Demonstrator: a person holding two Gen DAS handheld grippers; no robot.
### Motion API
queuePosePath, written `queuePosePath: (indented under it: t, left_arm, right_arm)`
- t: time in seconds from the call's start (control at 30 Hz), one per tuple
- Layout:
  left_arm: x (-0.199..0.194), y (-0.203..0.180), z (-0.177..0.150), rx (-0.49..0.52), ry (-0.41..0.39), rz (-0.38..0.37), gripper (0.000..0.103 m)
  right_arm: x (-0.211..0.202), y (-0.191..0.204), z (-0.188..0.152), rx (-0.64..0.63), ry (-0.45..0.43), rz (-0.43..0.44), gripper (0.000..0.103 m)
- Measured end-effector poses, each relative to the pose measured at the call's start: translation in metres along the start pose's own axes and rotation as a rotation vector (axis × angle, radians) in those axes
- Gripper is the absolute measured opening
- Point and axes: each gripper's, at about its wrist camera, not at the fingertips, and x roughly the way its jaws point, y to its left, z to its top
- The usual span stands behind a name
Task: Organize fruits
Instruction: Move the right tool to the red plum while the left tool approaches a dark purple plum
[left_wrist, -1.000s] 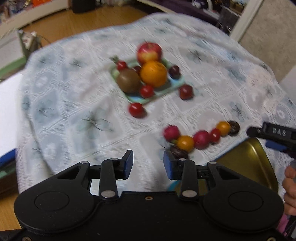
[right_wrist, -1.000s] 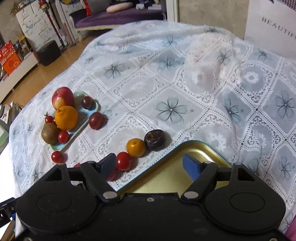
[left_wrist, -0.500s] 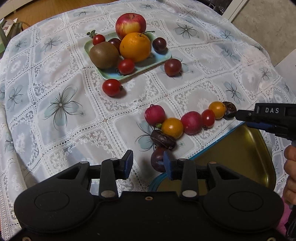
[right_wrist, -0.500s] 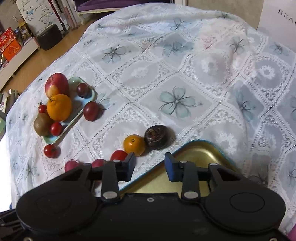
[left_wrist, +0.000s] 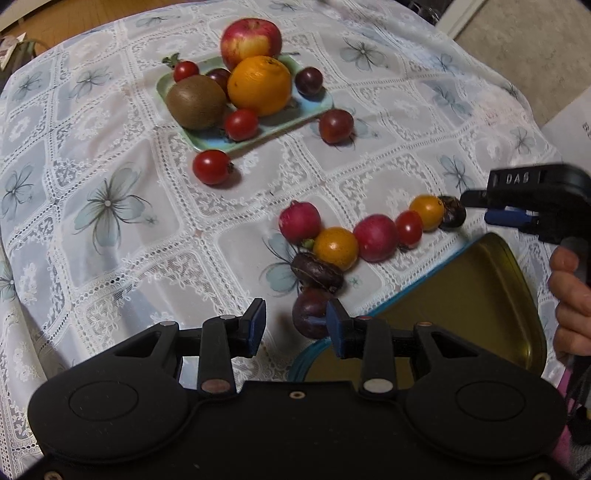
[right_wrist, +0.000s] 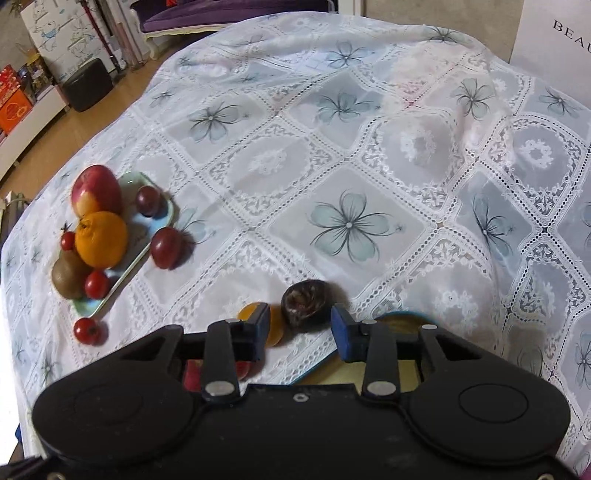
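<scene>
left gripper (left_wrist: 295, 326) fingers apart, gripping nothing, dark purple plum (left_wrist: 309, 312) just ahead | right gripper (right_wrist: 300, 328) fingers opening, empty, wrinkled dark round fruit (right_wrist: 305, 300) just beyond | "DAS" on right gripper; "BEAU" on white board (right_wrist: 554, 33) | white floral lace tablecloth (right_wrist: 351, 184) on tabletop; wooden floor (right_wrist: 55, 136)

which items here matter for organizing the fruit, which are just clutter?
Job:
- green tray with apple, orange, kiwi
- loose fruit row on the cloth
- dark wrinkled fruit ahead of the right tool, jaws opening, nothing gripped
- plum by the left tool
- gold tray

Clutter:
- black stool
- white bag
</scene>
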Motion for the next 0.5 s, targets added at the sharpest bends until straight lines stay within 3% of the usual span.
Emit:
queuePosePath:
  t: [0.3, 0.5]
  left_arm:
    - [0.001, -0.003, 0.001, 0.009, 0.007, 0.013, 0.045]
    - [-0.012, 0.003, 0.006, -0.028, -0.058, 0.023, 0.045]
  right_arm:
    - [0.022, -0.011, 0.006, 0.064, 0.029, -0.02, 0.039]
    - [0.024, -0.015, 0.008, 0.076, 0.025, -0.015, 0.039]
